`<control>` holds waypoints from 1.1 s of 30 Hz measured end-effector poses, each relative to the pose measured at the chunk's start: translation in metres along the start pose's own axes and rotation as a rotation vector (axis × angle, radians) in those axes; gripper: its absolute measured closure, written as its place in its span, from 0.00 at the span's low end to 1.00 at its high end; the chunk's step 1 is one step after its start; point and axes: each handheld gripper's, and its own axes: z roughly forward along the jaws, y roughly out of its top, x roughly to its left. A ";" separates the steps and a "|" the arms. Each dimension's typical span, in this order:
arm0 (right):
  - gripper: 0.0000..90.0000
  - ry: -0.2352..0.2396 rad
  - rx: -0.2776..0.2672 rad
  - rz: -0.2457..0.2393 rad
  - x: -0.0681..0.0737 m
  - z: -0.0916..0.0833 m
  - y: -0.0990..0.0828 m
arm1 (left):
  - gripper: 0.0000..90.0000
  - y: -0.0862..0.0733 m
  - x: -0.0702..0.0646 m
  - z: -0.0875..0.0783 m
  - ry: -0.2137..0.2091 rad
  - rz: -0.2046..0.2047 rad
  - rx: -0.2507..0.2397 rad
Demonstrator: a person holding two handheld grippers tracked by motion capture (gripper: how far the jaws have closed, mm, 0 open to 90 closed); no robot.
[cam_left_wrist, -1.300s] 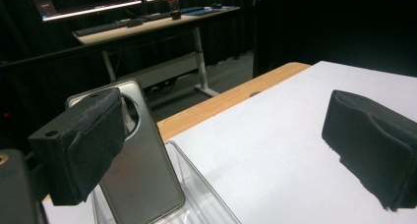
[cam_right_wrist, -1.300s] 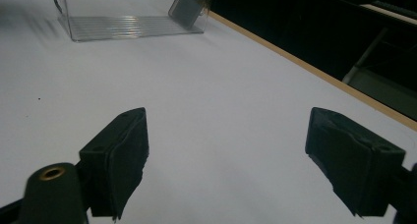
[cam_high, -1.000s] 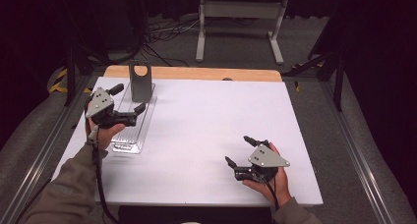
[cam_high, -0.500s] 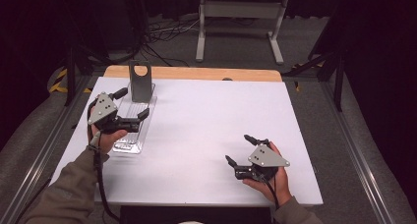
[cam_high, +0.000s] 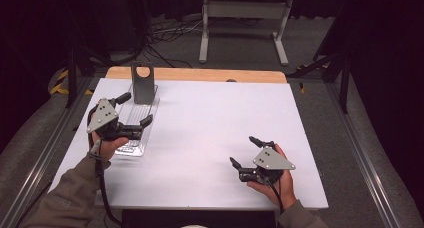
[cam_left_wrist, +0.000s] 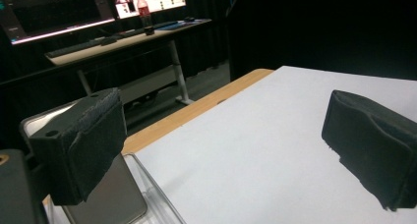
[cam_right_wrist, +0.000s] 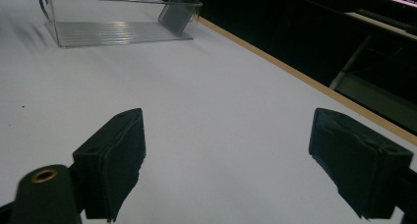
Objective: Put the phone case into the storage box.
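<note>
One clear ribbed plastic bin [cam_high: 135,123] holds a grey metal plate [cam_high: 142,83]; I hold my left gripper [cam_high: 135,110] agape above it, my right gripper [cam_high: 245,153] agape over white worktop [cam_high: 210,123].

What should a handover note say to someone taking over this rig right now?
Left claw: open, holding nothing, hovering over the clear plastic tray at the left of the white table.
Right claw: open, holding nothing, low over the table's near right part, apart from the tray.
Grey metal plate: stands upright at the tray's far end.
Done: nothing appears grasped so far.
Left: probably the left claw's grasp on the tray or plate; which of them is unclear.
</note>
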 end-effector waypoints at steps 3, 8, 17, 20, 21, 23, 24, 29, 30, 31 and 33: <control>0.17 -0.003 -0.001 -0.004 0.000 0.000 0.000 | 0.04 0.001 -0.003 -0.001 -0.010 0.002 -0.004; 0.17 -0.003 -0.001 -0.003 0.001 0.000 0.000 | 0.04 0.001 -0.005 -0.003 -0.021 0.001 -0.006; 0.17 0.001 -0.003 -0.003 0.001 0.000 0.001 | 0.04 0.001 -0.012 -0.007 -0.043 0.001 -0.011; 0.17 0.002 -0.003 -0.003 0.001 0.000 0.001 | 0.04 0.001 -0.013 -0.008 -0.047 0.006 -0.009; 0.17 0.001 -0.004 -0.003 0.001 0.000 0.001 | 0.04 0.001 -0.014 -0.008 -0.049 0.009 -0.007; 0.17 0.001 -0.004 -0.003 0.001 0.000 0.001 | 0.04 0.001 -0.014 -0.009 -0.051 0.013 -0.006; 0.17 0.000 -0.003 -0.003 0.001 -0.001 0.001 | 0.04 0.001 -0.015 -0.010 -0.053 0.008 -0.011; 0.17 0.001 -0.004 -0.003 0.001 -0.001 0.002 | 0.04 0.001 -0.017 -0.013 -0.059 0.012 -0.013; 0.17 0.002 -0.005 -0.003 0.001 -0.001 0.001 | 0.04 0.001 -0.018 -0.014 -0.057 0.020 -0.013; 0.17 0.001 -0.004 -0.003 0.001 -0.001 0.001 | 0.04 0.001 -0.019 -0.014 -0.059 0.019 -0.014; 0.17 0.001 -0.004 -0.001 0.001 -0.001 0.001 | 0.04 0.001 -0.020 -0.016 -0.062 0.021 -0.013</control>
